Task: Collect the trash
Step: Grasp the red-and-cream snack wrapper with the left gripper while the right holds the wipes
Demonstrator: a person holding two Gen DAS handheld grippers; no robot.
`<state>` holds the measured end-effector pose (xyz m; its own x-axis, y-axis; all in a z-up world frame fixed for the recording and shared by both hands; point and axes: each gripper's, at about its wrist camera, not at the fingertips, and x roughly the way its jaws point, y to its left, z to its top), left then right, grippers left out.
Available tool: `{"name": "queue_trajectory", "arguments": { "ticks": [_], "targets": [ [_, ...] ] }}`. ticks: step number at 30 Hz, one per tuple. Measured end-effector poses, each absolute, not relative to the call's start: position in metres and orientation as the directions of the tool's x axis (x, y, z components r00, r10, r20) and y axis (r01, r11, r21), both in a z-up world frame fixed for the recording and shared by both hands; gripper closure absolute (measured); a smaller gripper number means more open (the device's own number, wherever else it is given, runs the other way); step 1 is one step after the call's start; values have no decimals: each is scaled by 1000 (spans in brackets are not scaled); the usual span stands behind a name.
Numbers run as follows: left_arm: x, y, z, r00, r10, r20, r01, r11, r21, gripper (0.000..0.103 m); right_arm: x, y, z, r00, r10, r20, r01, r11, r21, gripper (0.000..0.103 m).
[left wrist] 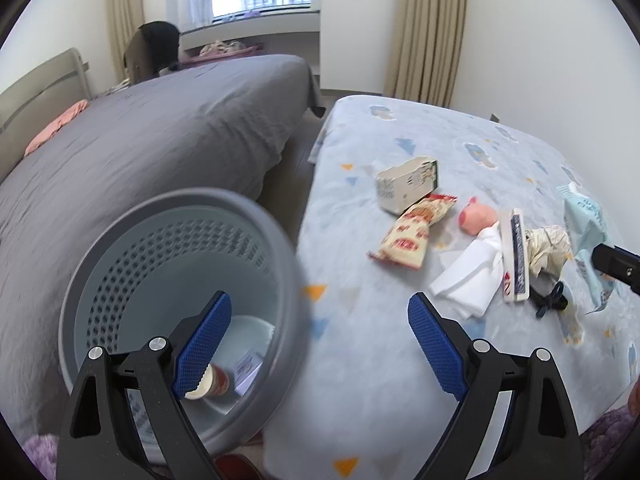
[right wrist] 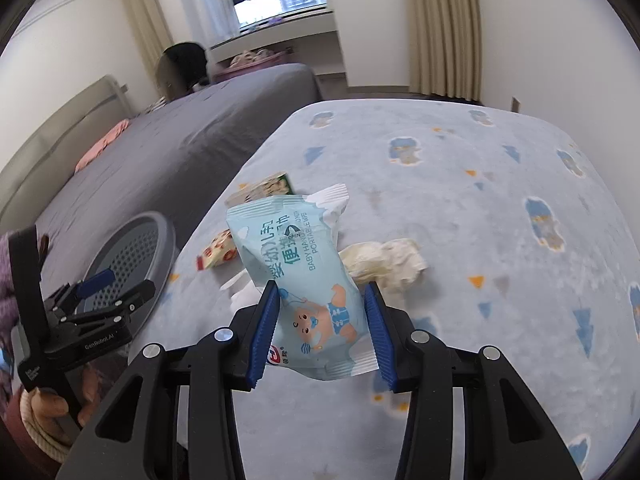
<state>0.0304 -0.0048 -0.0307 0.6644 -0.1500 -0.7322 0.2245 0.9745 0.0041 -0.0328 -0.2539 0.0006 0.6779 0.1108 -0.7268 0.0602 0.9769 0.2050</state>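
Observation:
My right gripper (right wrist: pixel 321 286) is shut on a light blue baby-wipes pack (right wrist: pixel 304 264), held up above the blue patterned bed (right wrist: pixel 500 208). The same pack (left wrist: pixel 588 232) shows at the right edge of the left wrist view. My left gripper (left wrist: pixel 320 298) is open, one finger inside the grey perforated basket (left wrist: pixel 180 208) and the other over the bed. A cup (left wrist: pixel 214 384) lies in the basket. On the bed lie a carton (left wrist: pixel 408 186), a red-and-cream snack wrapper (left wrist: pixel 412 236), white tissue (left wrist: pixel 472 276), a flat white box (left wrist: pixel 518 256) and crumpled paper (right wrist: pixel 384 260).
A pink toy pig (left wrist: pixel 480 218) and a black cable (left wrist: pixel 552 300) lie among the trash. A grey bed (left wrist: pixel 160 128) runs along the left, with a narrow gap of floor (left wrist: pixel 296 168) between the beds. A hand (right wrist: pixel 48 404) holds the left gripper's handle.

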Motion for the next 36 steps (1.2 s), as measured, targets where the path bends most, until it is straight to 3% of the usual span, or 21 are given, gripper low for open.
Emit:
{"name": "queue_trajectory", "arguments": {
  "ticks": [21,25,27,29,31,36],
  "targets": [
    [124,-98,-71,560,-180,-809,346,938,31,16,-28,-296,-1,685,146,-714,145,933,331,61],
    [128,-102,-79,520,-207,-829,371,929,1,41,-24,-293,-2,679,153,-718,139,934,330,60],
    [127,-102,-79,521,-211,-827,371,929,-4,45,-23,-293,-3,678,151,-719,140,934,328,60],
    [126,-102,-78,516,-219,-828,379,925,-10,62,-22,-295,-4,677,151,-720,145,932,332,60],
    [121,-102,-76,507,-237,-829,386,922,-27,71,-21,-296,-5,677,148,-721,150,931,332,60],
    [103,-101,-70,529,-232,-817,399,917,-3,74,-21,-298,-8,675,138,-725,163,930,329,60]
  ]
}}
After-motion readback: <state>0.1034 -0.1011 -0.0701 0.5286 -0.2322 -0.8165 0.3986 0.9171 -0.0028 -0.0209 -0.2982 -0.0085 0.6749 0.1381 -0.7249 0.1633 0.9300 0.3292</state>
